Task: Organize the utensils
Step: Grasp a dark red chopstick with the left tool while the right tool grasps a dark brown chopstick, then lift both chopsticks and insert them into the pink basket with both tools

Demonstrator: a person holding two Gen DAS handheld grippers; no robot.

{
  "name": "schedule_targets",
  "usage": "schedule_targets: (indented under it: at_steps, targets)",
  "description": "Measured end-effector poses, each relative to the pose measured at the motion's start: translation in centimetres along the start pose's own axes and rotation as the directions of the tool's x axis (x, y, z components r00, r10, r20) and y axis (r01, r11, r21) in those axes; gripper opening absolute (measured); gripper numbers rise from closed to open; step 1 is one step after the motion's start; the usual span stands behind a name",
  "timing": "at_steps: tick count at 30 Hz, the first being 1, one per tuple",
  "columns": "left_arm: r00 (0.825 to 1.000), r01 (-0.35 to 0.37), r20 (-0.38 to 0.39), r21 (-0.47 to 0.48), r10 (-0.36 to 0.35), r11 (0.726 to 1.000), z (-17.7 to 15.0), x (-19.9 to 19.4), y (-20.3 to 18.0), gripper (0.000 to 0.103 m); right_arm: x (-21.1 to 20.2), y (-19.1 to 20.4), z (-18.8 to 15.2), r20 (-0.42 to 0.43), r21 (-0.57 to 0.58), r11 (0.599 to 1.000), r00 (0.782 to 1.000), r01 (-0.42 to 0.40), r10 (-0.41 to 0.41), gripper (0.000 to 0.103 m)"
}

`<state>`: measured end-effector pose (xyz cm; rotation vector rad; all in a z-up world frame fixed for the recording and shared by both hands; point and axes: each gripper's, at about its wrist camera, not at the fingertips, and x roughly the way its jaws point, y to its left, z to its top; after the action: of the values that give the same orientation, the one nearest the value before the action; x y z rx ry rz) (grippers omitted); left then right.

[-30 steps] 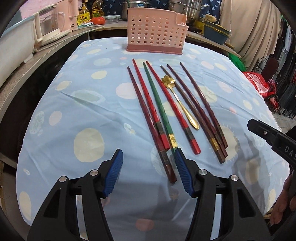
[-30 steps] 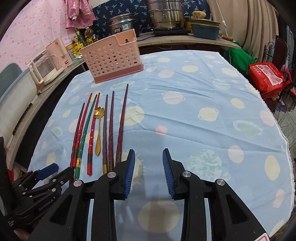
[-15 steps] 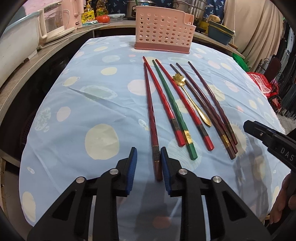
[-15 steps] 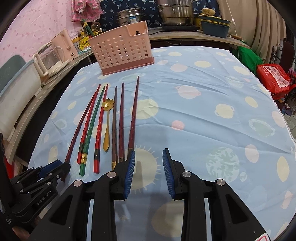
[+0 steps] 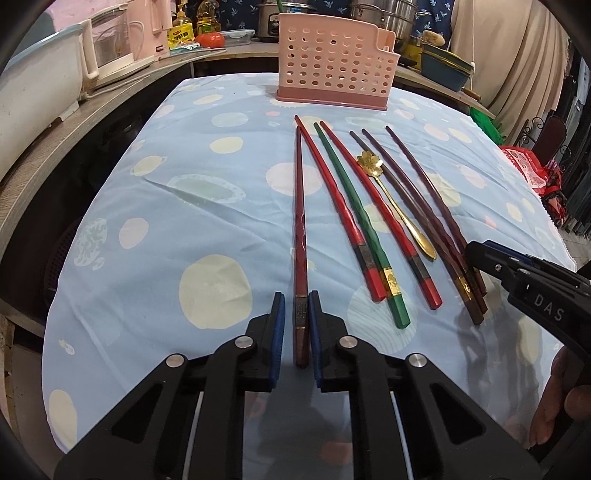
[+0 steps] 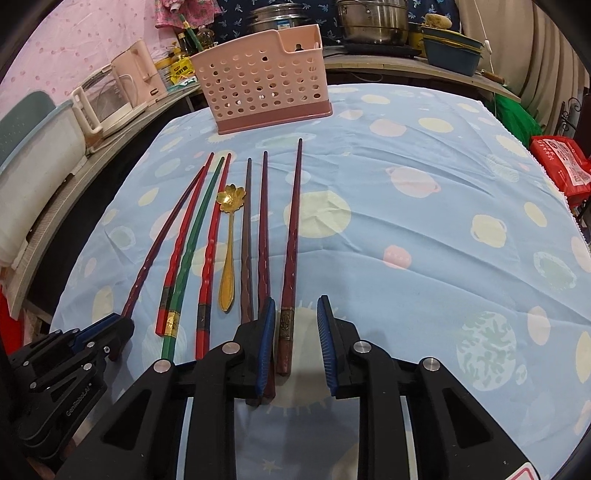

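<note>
Several chopsticks lie side by side on a blue spotted tablecloth (image 5: pixel 155 206), with a gold flower spoon (image 5: pixel 391 199) among them. My left gripper (image 5: pixel 294 310) has its jaws closed around the thick end of the leftmost dark red chopstick (image 5: pixel 299 221), which rests on the cloth. My right gripper (image 6: pixel 295 317) is open, its fingers either side of the thick end of the rightmost dark red chopstick (image 6: pixel 291 236). A pink perforated utensil basket (image 5: pixel 332 70) stands at the far end of the table; it also shows in the right wrist view (image 6: pixel 266 96).
Red chopsticks (image 5: pixel 332 192) and a green one (image 5: pixel 354 206) lie between the grippers. A counter with a kettle (image 6: pixel 107 99), pots (image 6: pixel 373 18) and a blue basin (image 6: pixel 450 53) runs behind the table. A red bag (image 6: pixel 561 162) sits off the right edge.
My left gripper has moved onto the leftmost chopstick's end and closed on it. My right gripper has moved forward so its fingers straddle the rightmost chopstick.
</note>
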<state>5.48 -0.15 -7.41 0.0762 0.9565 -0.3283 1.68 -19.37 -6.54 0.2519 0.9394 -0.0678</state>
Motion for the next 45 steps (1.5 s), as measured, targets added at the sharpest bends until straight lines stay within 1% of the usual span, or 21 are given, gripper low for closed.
schedule_targets:
  at_steps: [2, 11, 15, 16, 17, 22, 29, 33, 36, 42, 45]
  targets:
    - [1.000, 0.001, 0.000, -0.001, -0.001, 1.000, 0.0, 0.0, 0.0, 0.013, 0.3, 0.1, -0.1, -0.007, -0.003, 1.000, 1.000, -0.001, 0.001, 0.017]
    - [1.000, 0.007, 0.002, -0.008, -0.007, 1.000, 0.0, 0.0, 0.1, 0.013, 0.3, -0.1, -0.7, -0.008, -0.009, 1.000, 1.000, 0.002, -0.002, 0.008]
    - [1.000, 0.015, 0.003, -0.018, -0.015, 1.000, 0.0, -0.1, 0.2, 0.012, 0.1, -0.2, -1.1, -0.004, -0.014, 1.000, 1.000, 0.003, -0.003, 0.007]
    - [1.000, 0.015, 0.003, -0.019, -0.015, 1.000, 0.0, -0.1, 0.2, 0.011, 0.0, -0.2, -1.1, -0.004, -0.014, 1.000, 1.000, 0.003, -0.003, 0.007]
    - [1.000, 0.013, 0.003, -0.020, -0.013, 1.000, 0.0, -0.2, 0.3, 0.007, -0.1, -0.3, -1.2, -0.004, -0.014, 1.000, 1.000, 0.000, 0.000, 0.007]
    - [0.999, 0.050, -0.012, -0.059, -0.051, 0.997, -0.1, -0.4, 0.9, 0.007, -0.7, -0.9, -1.5, -0.005, 0.002, 1.000, 1.000, -0.010, 0.010, 0.007]
    - [0.998, 0.055, -0.013, -0.069, -0.056, 0.996, -0.4, -1.3, 0.9, 0.007, -2.7, -1.8, -1.4, 0.024, 0.024, 1.000, 1.000, -0.015, 0.014, 0.007]
    - [0.999, 0.054, 0.001, -0.071, -0.055, 0.996, -0.3, -2.5, 1.0, 0.007, -4.5, -2.0, -0.9, 0.058, 0.028, 0.999, 0.998, -0.020, 0.019, 0.007]
    - [0.998, 0.055, 0.026, -0.074, -0.053, 0.996, 0.0, -3.8, 1.3, 0.007, -5.8, -2.0, -0.3, 0.090, 0.031, 0.999, 0.996, -0.029, 0.026, 0.007]
    - [0.993, 0.049, 0.106, -0.069, -0.041, 0.996, 1.8, -6.9, 1.6, 0.007, -8.7, -2.3, 1.5, 0.163, 0.033, 0.998, 0.986, -0.050, 0.044, 0.007]
    - [0.989, 0.042, 0.145, -0.070, -0.032, 0.997, 3.2, -8.1, 1.8, 0.007, -9.9, -2.4, 2.9, 0.203, 0.024, 0.999, 0.978, -0.045, 0.039, 0.007]
